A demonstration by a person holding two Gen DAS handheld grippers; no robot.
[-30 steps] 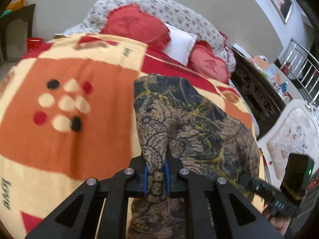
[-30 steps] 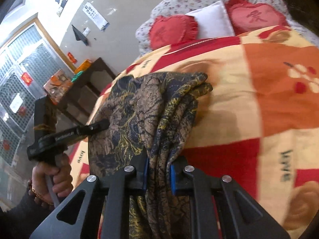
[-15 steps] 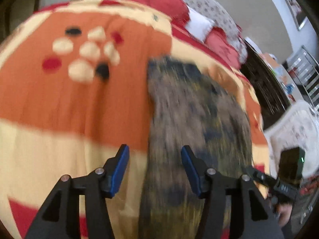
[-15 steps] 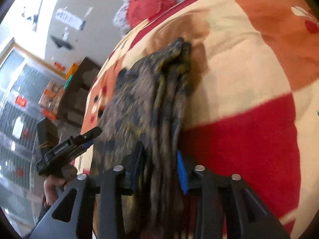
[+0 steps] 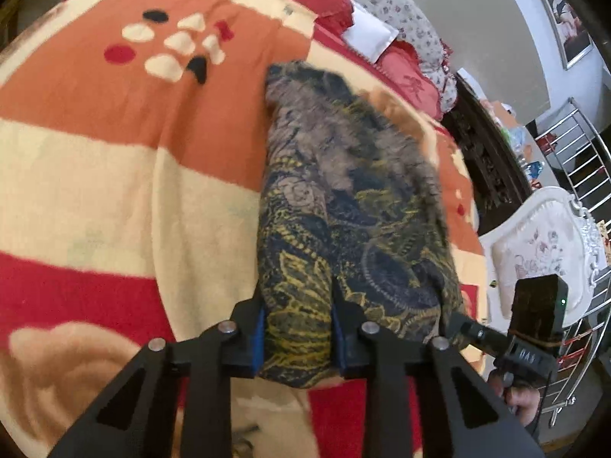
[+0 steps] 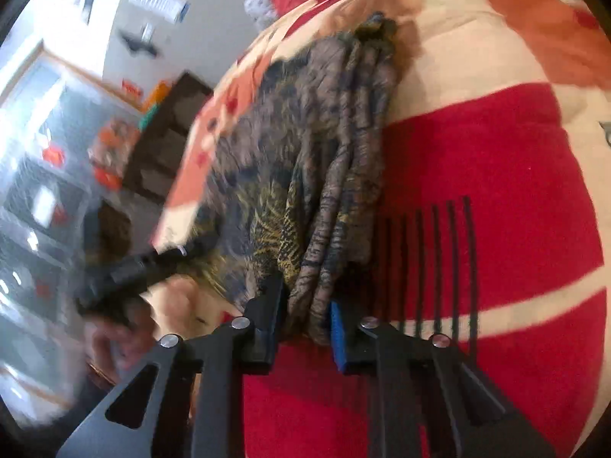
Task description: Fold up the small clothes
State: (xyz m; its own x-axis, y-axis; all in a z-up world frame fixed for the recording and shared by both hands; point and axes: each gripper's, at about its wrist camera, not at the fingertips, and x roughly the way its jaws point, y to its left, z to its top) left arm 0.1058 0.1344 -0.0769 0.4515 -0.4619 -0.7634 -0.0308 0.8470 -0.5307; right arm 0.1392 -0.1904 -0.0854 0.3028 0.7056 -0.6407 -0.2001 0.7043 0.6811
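Observation:
A folded dark garment [image 5: 343,198] with a gold, navy and brown print lies on the orange, cream and red blanket [image 5: 114,175]. My left gripper [image 5: 298,336] has its jaws around the garment's near left corner, the cloth filling the gap. My right gripper [image 6: 305,324] has its jaws around the bunched near right edge of the garment [image 6: 313,160]. Both pairs of jaws stand partly apart with cloth between them. The right gripper also shows at the lower right of the left wrist view [image 5: 496,343], and the left gripper at the left of the right wrist view [image 6: 152,263].
Red and white pillows [image 5: 366,30] and a floral headboard lie at the bed's far end. A dark cabinet [image 5: 485,145], a white chair [image 5: 534,244] and a metal rack stand beyond the bed's right side. A dark shelf [image 6: 168,129] stands beyond its left side.
A second ago both grippers were pinched tight on the garment. They opened as it came down flat onto the blanket, and the jaws now sit wider around its near edge.

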